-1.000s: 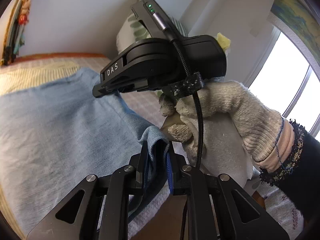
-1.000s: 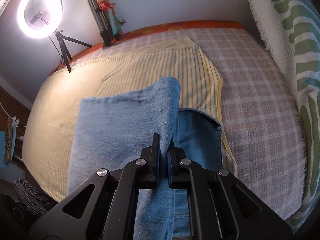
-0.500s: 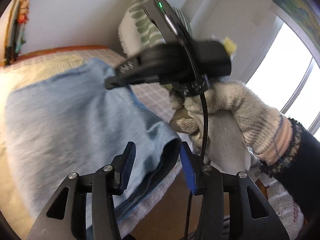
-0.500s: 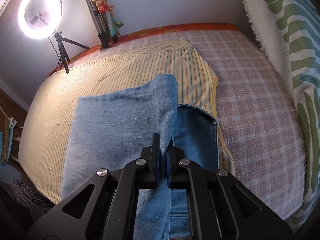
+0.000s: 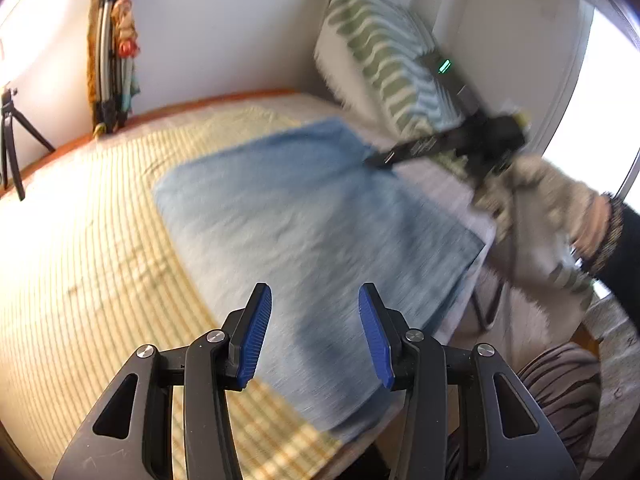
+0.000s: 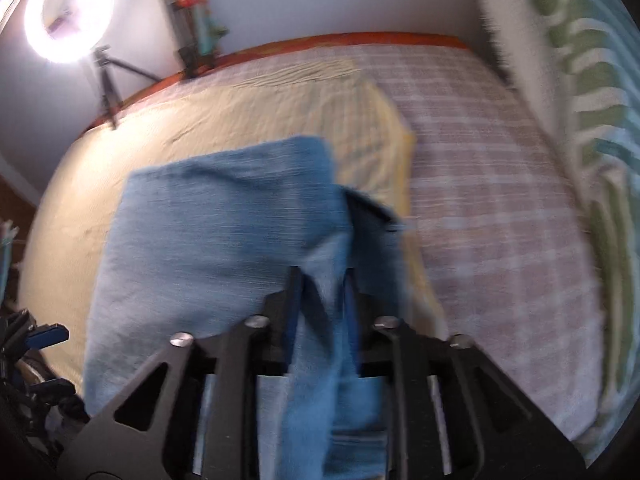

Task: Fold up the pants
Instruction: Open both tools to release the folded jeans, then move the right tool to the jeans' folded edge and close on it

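We find no readable text, label, brand or number in either view. Both frames are motion-blurred. In the left wrist view, the black body of the right gripper (image 5: 452, 144), at the upper right of the frame, is smeared, so any lettering on it cannot be made out; only a small green indicator light (image 5: 444, 66) shows above it, and that is a light, not a sign.
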